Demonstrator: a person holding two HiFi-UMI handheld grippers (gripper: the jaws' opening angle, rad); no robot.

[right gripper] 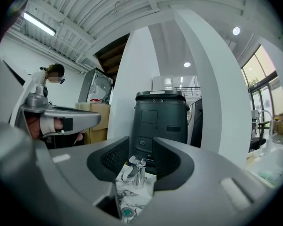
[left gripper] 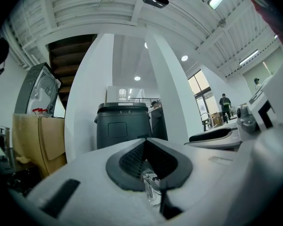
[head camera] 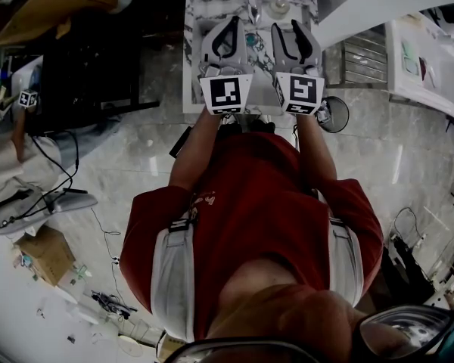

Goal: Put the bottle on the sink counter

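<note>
The person in the red shirt (head camera: 250, 195) is standing at the white marble-patterned sink desk (head camera: 198, 12) and is holding both tongs out over its basin. The left tongs (head camera: 232, 21) are resting closed, tip against tip, with nothing between them. The right tongs (head camera: 289, 27) are standing at a narrow gap and are gripping nothing. Through that gap the right gripper view is showing only the chrome tap (right gripper: 137, 171), the marble surface below it and, nearer, the teal drain plug (right gripper: 127, 213).

In the head view, the small pale round-topped bottle (head camera: 278, 6) is sitting on the far right part of the desk, just right of the tap. The object is small in the frame, so naming it as the bottle is a judgement. It is being seen end-on from above, so its long axis is judged to be upright.

The bottle is lying just beyond the tips of the right tongs, toward the far edge, and to the right of the left tongs. The right tongs are the nearer. With the bottle apparently standing on the desk and both tongs empty, the placement is judged done.
</note>
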